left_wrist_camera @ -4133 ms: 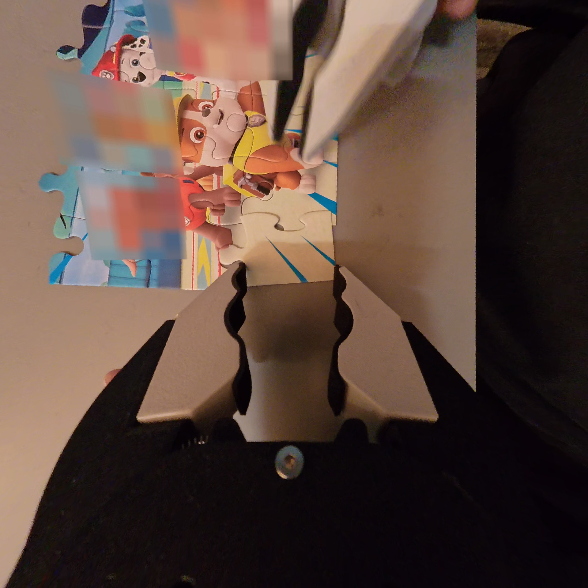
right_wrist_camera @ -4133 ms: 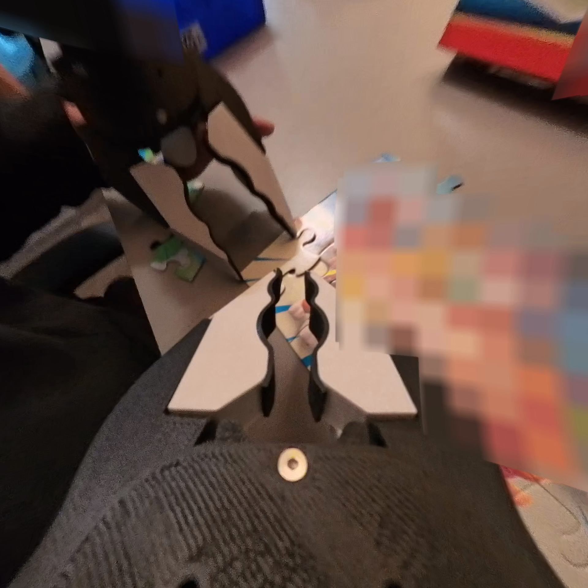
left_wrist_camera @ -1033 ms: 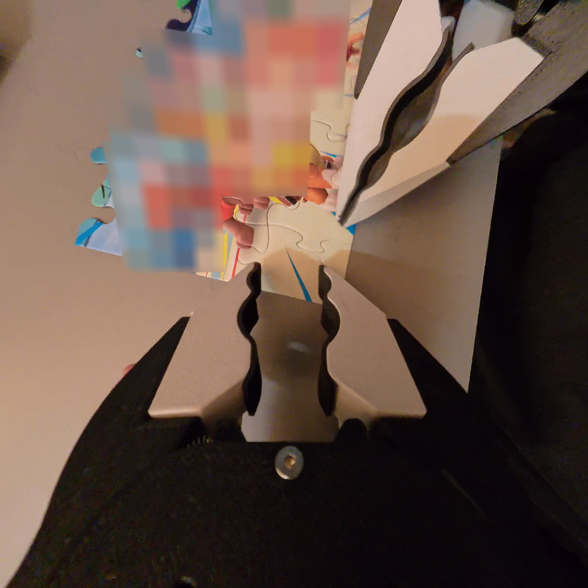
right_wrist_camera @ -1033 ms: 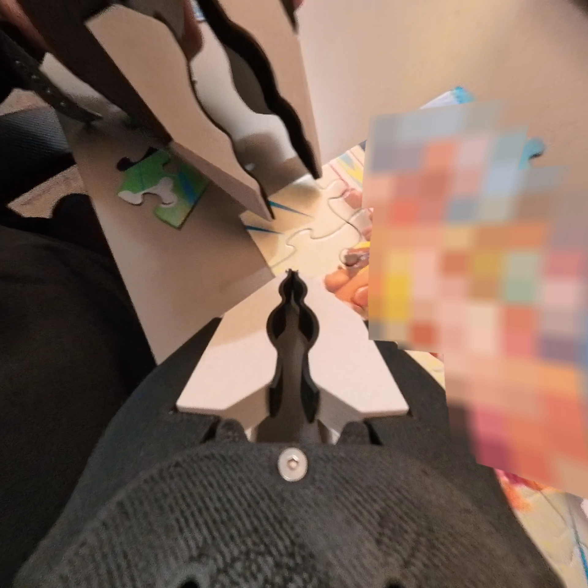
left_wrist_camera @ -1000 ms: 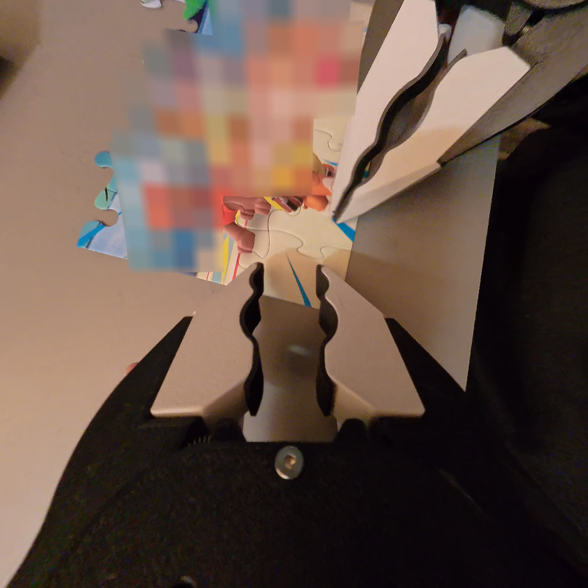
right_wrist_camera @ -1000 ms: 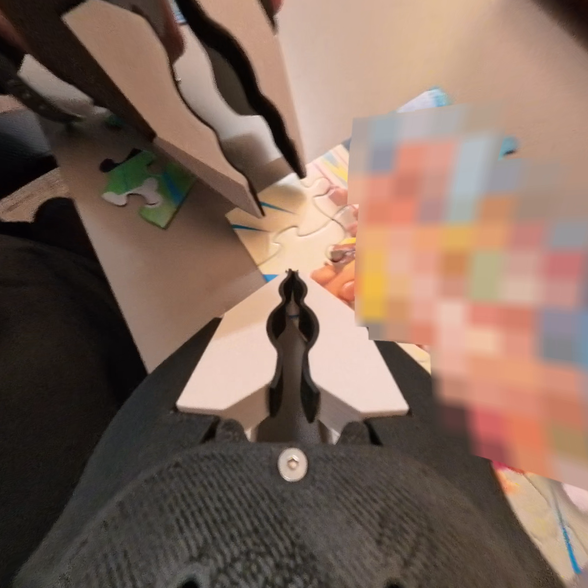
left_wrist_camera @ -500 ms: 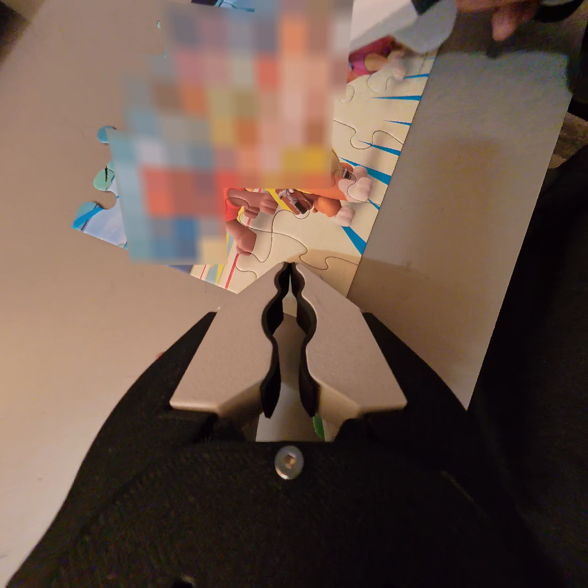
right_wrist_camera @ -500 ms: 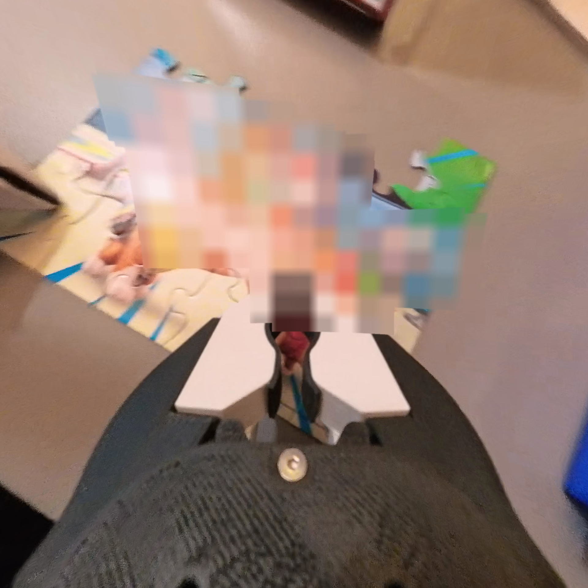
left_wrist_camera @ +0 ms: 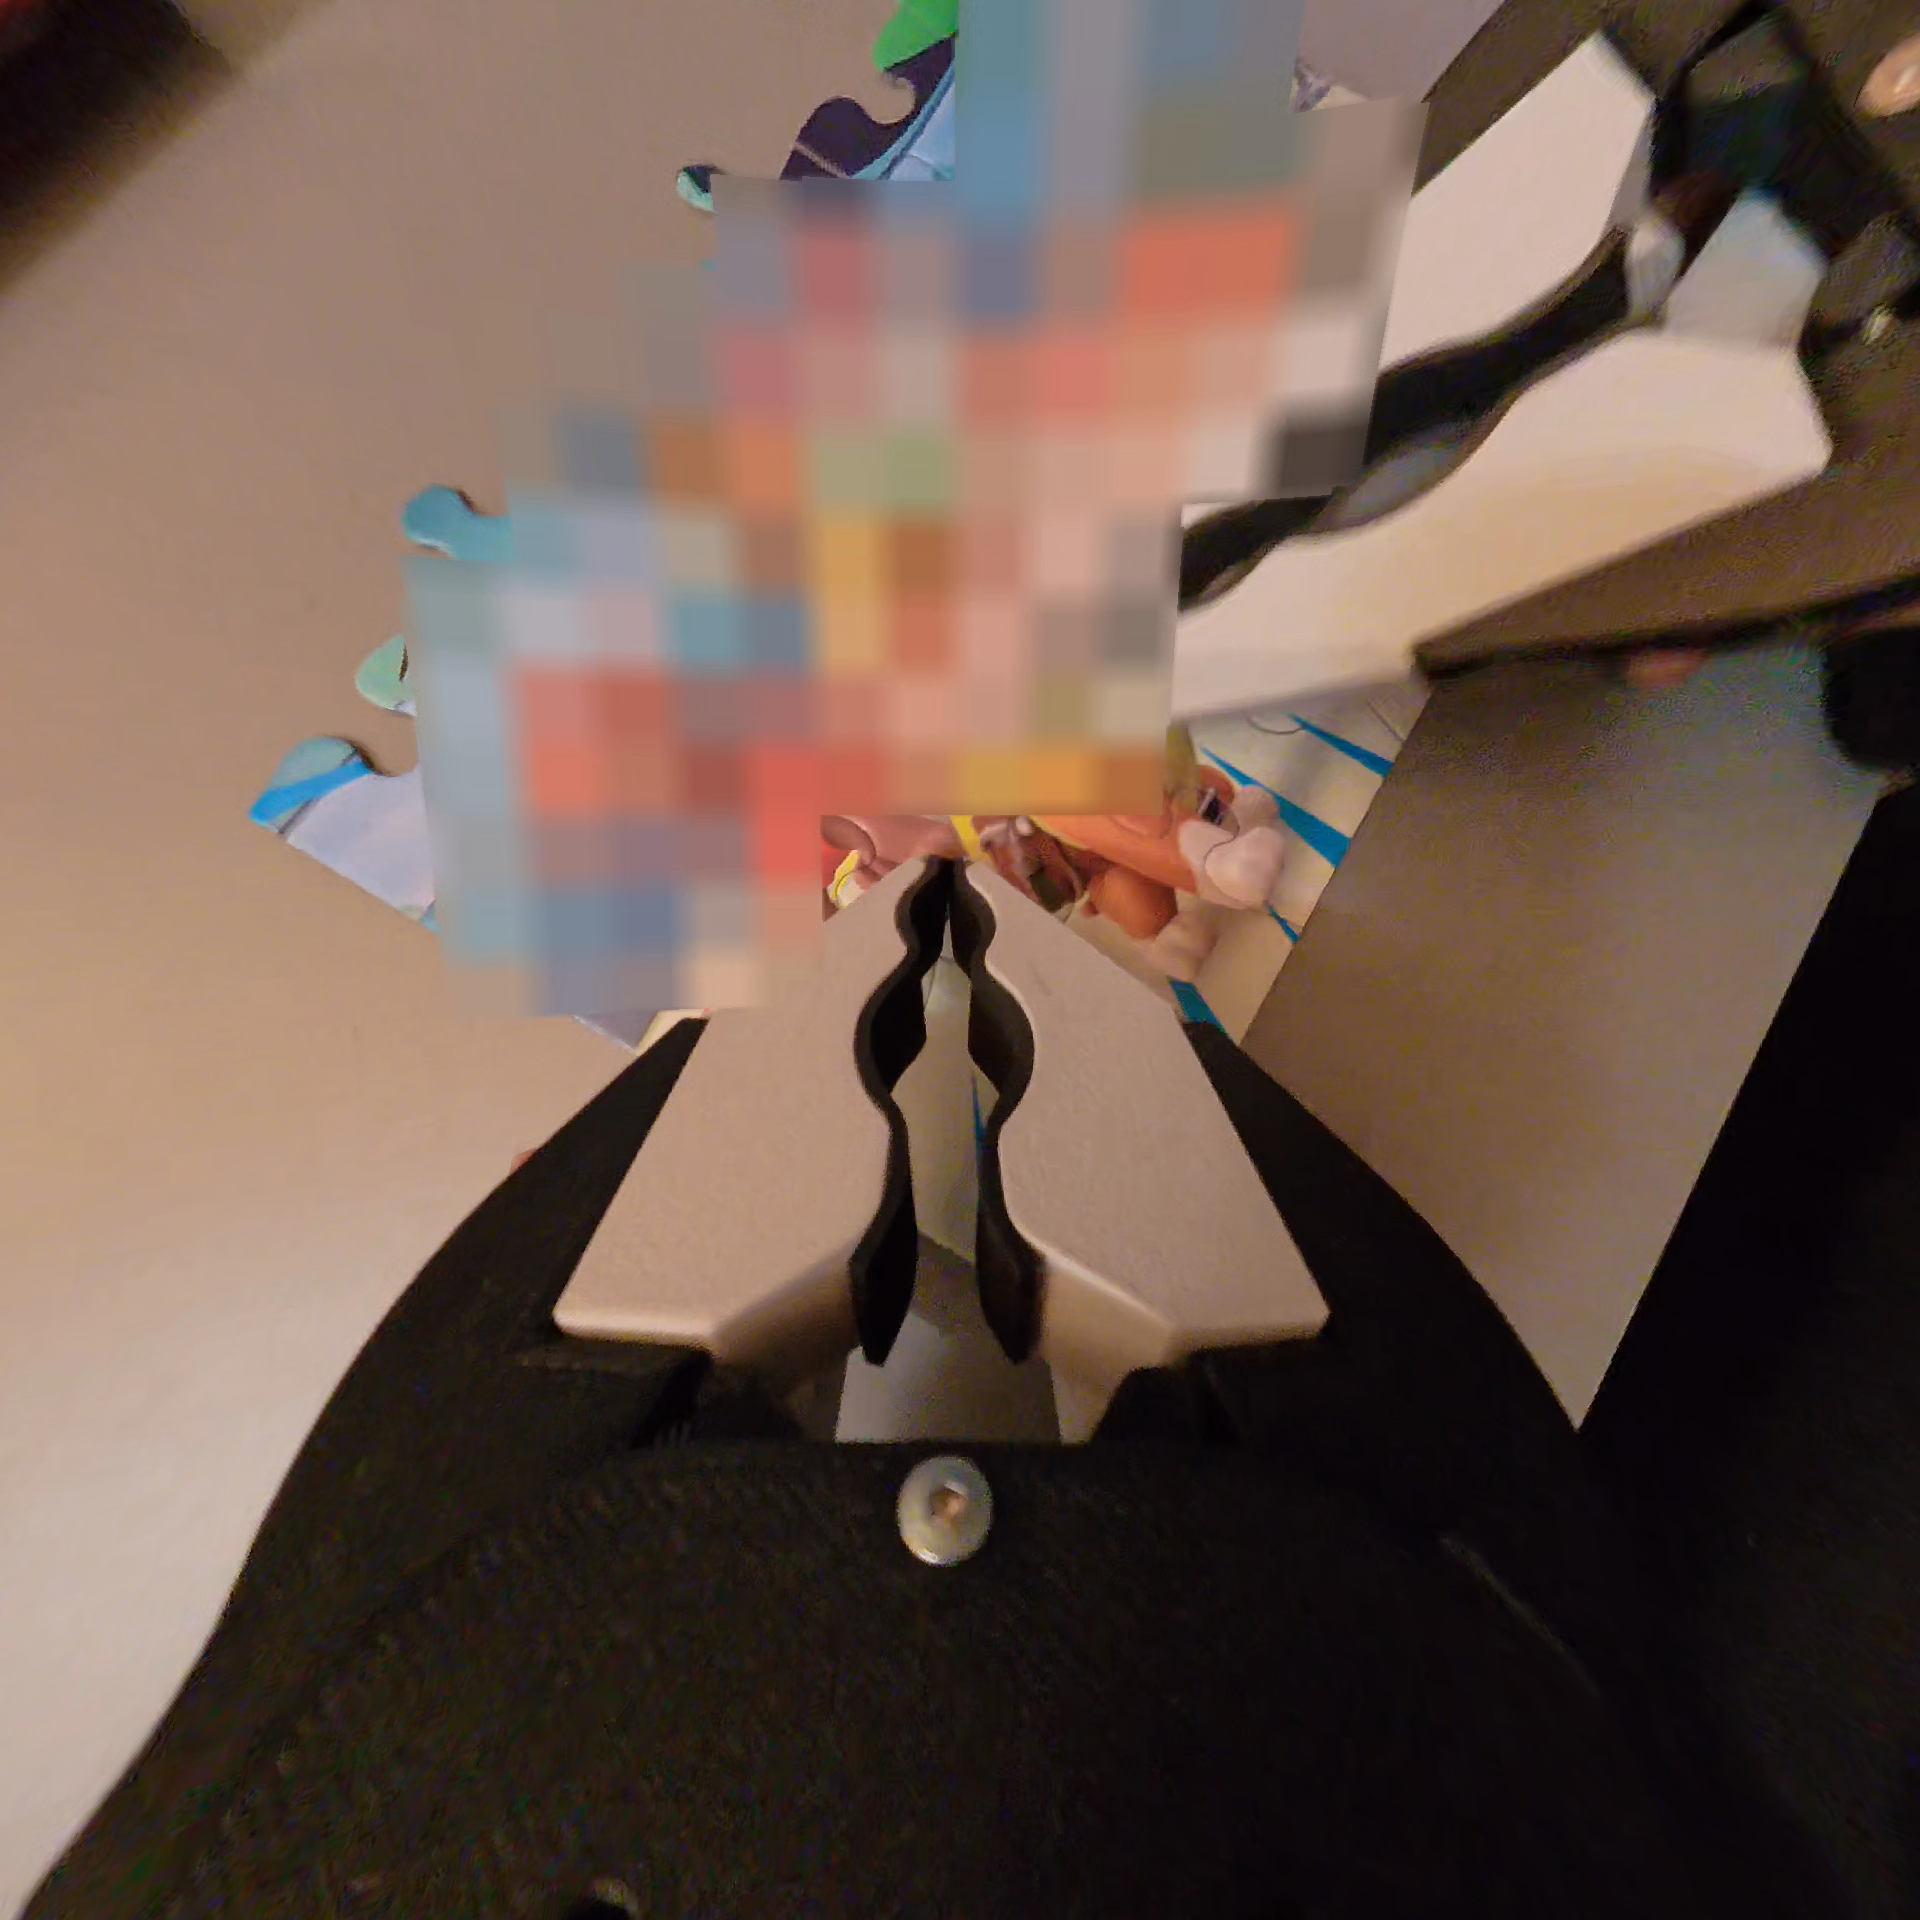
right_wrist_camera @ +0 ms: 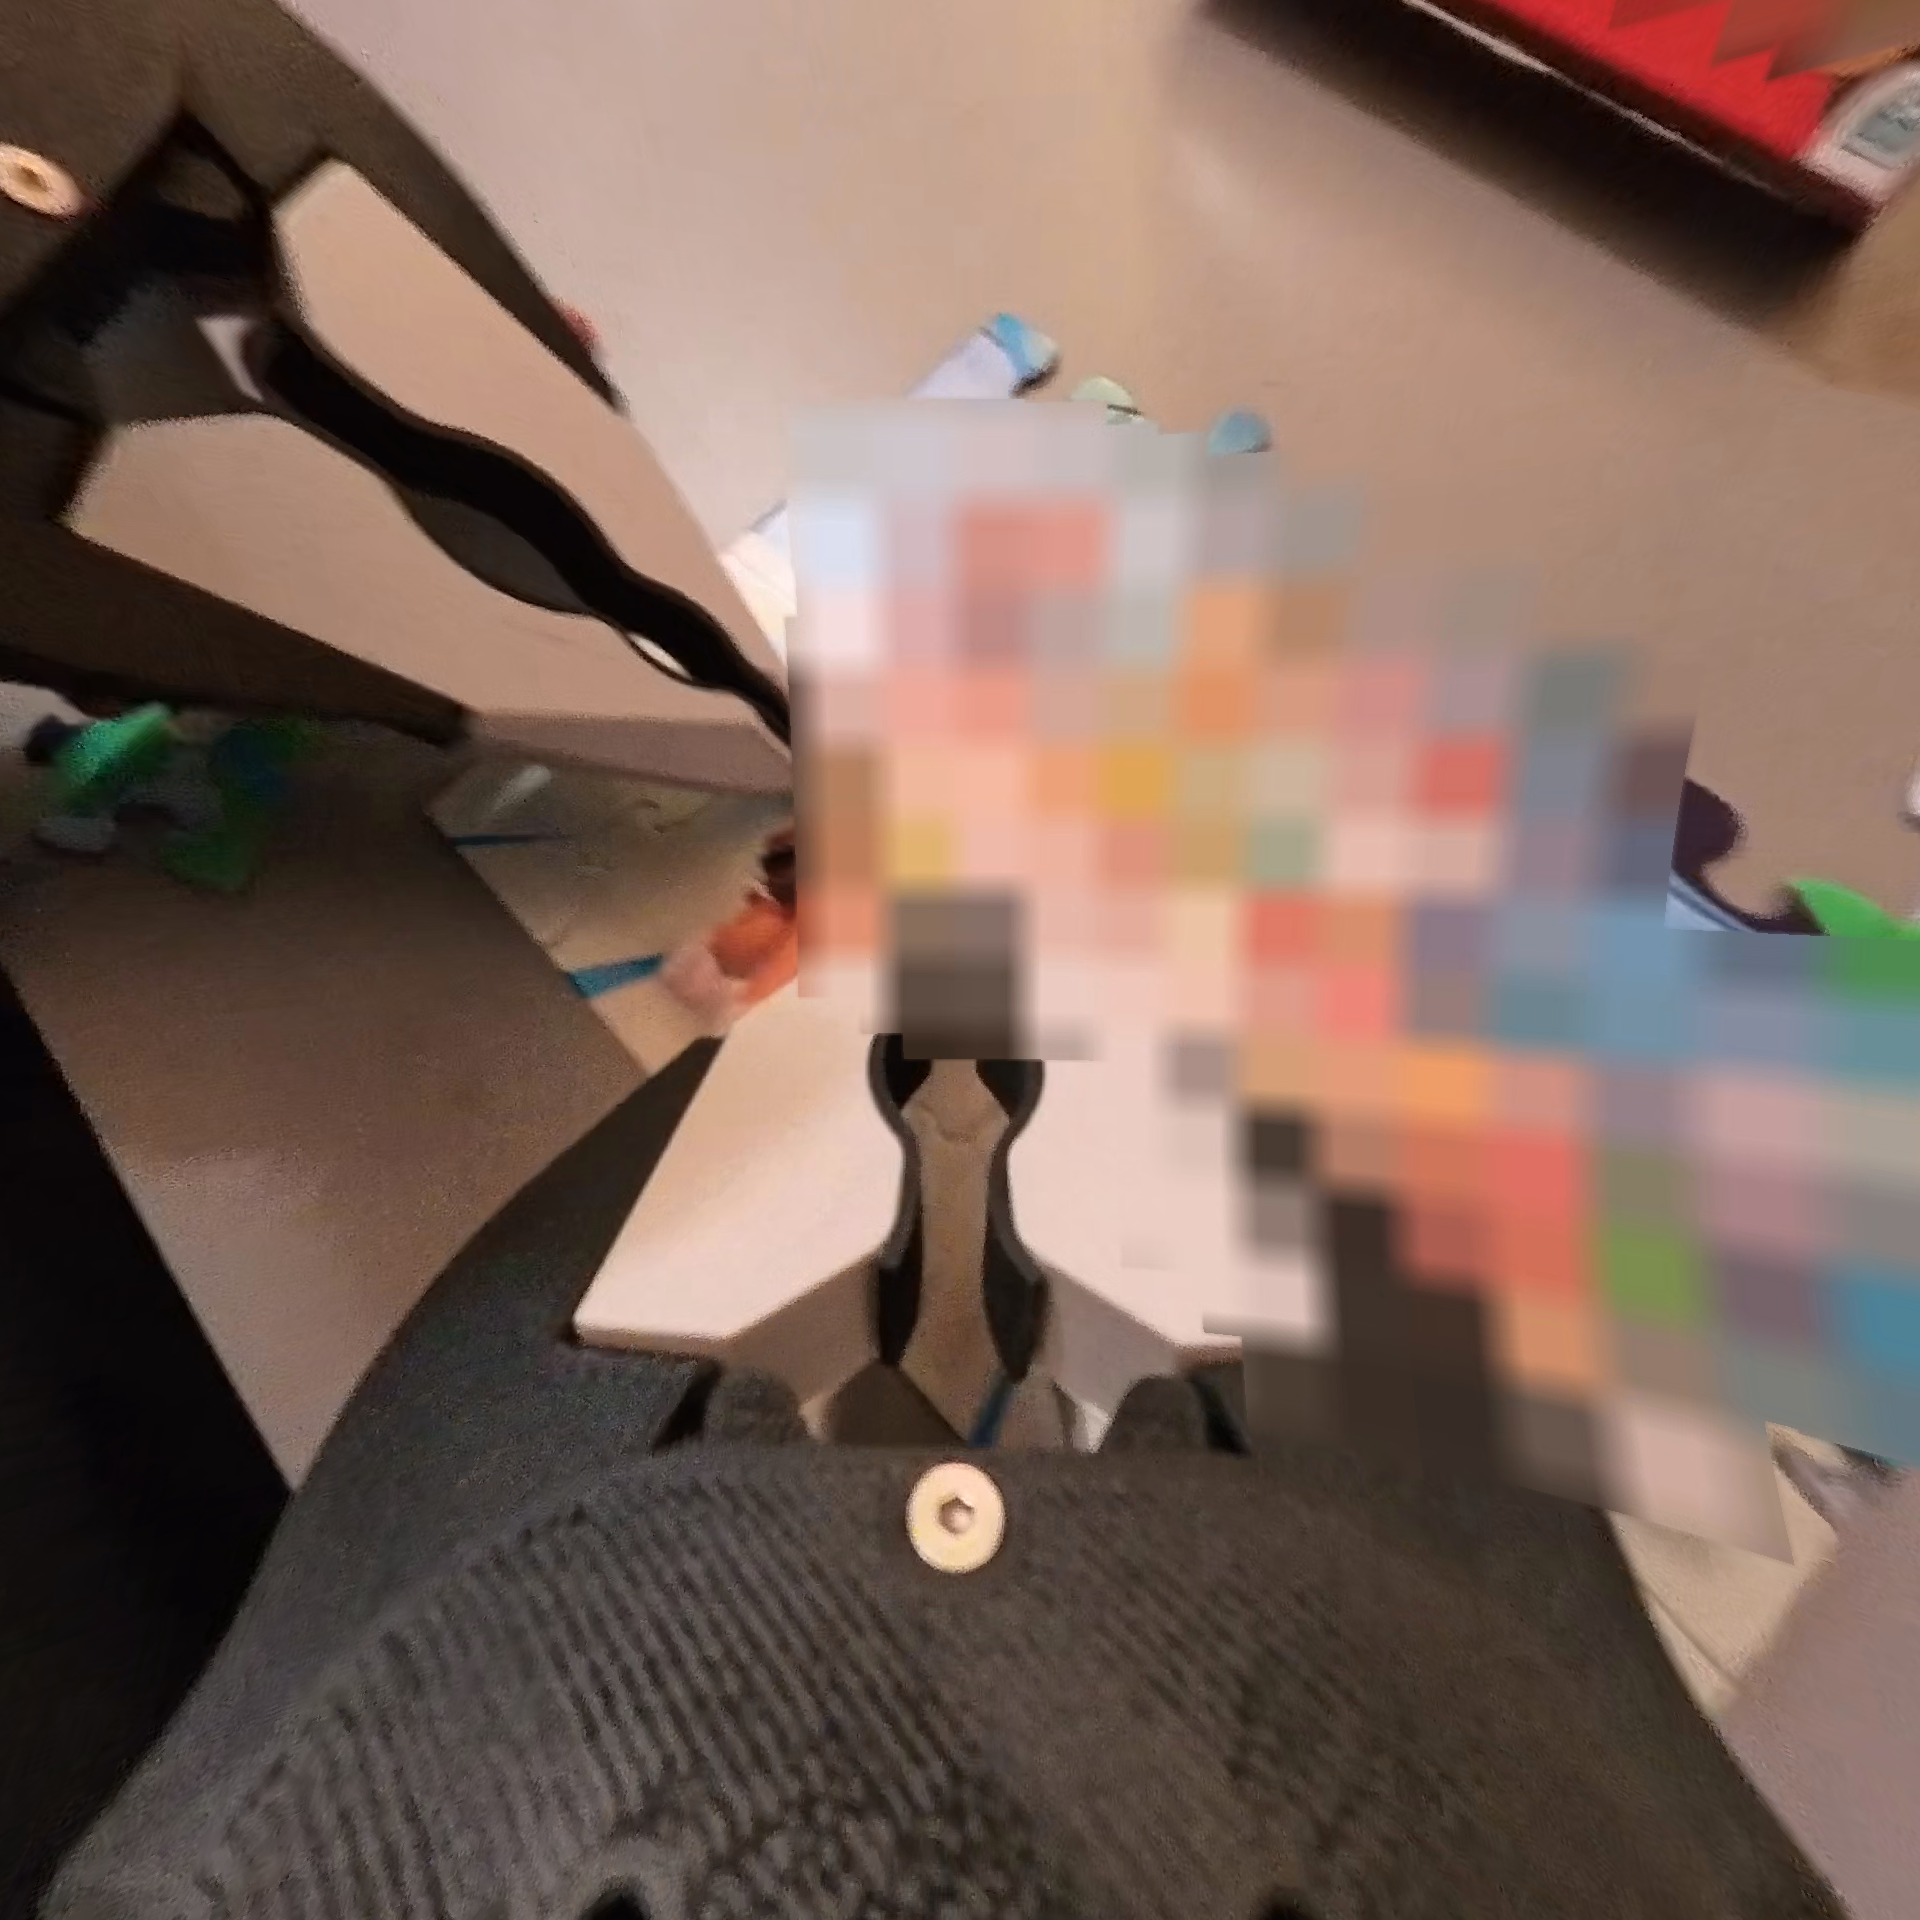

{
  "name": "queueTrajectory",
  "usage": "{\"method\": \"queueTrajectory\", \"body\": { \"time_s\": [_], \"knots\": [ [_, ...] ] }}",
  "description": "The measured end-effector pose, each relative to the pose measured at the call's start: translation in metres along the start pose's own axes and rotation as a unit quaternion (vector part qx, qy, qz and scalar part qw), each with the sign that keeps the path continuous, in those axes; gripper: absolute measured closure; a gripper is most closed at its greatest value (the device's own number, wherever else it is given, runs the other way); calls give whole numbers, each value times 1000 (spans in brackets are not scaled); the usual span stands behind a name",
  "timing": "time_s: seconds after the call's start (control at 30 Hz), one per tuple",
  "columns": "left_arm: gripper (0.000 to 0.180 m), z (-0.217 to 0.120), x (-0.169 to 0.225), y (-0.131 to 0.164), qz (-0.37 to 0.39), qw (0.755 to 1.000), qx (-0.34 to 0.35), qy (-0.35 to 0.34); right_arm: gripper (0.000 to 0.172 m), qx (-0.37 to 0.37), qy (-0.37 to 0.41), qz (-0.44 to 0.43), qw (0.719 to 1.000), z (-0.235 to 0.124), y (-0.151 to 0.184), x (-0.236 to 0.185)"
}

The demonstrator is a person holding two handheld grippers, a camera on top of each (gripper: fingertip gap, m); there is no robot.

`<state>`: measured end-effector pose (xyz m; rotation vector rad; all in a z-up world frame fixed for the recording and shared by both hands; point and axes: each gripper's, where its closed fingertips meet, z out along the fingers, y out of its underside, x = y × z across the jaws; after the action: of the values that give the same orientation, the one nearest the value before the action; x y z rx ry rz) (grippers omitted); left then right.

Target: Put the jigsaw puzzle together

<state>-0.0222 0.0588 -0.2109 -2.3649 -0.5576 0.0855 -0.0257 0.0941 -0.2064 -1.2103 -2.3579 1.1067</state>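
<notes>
A partly built cartoon jigsaw puzzle (left_wrist_camera: 1226, 852) lies on a beige table (left_wrist_camera: 208, 1039); a mosaic patch covers much of it. My left gripper (left_wrist_camera: 948, 871) is shut, its tips together just above the puzzle's near part with nothing between them. It also shows in the right wrist view (right_wrist_camera: 774, 712), tips closed at the puzzle's edge. My right gripper (right_wrist_camera: 956, 1029) hovers over the puzzle. Its tips are under the mosaic, but its pads stand in their closed shape. In the left wrist view it (left_wrist_camera: 1205, 571) reaches in from the upper right, fingers together.
A loose green piece (right_wrist_camera: 156, 790) lies on the table left of the puzzle, near the table edge. More green pieces (right_wrist_camera: 1849, 904) sit at the puzzle's far side. A red box (right_wrist_camera: 1662, 83) stands at the back. Dark clothing (left_wrist_camera: 1766, 1351) lies past the table's edge. Some 4 cm of space lies between my two pairs of fingers. From either gripper's tips it is about 5 cm to the partly built cartoon jigsaw puzzle (left_wrist_camera: 1226, 852).
My left gripper closed from open to shut on air and moved forward over the puzzle. My right gripper stayed shut, swung away over the table, then came back beside the left one.
</notes>
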Motion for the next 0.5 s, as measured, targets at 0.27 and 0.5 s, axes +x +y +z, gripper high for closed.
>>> {"method": "queueTrajectory", "body": {
  "time_s": [0.27,0.5],
  "knots": [
    [180,-20,-37,18,-41,998,-12,-52,172,-3,130,100,986,-62,43,101],
    [180,-42,-50,13,-110,992,49,-38,170,67,120,126,982,-84,29,104]
  ]
}}
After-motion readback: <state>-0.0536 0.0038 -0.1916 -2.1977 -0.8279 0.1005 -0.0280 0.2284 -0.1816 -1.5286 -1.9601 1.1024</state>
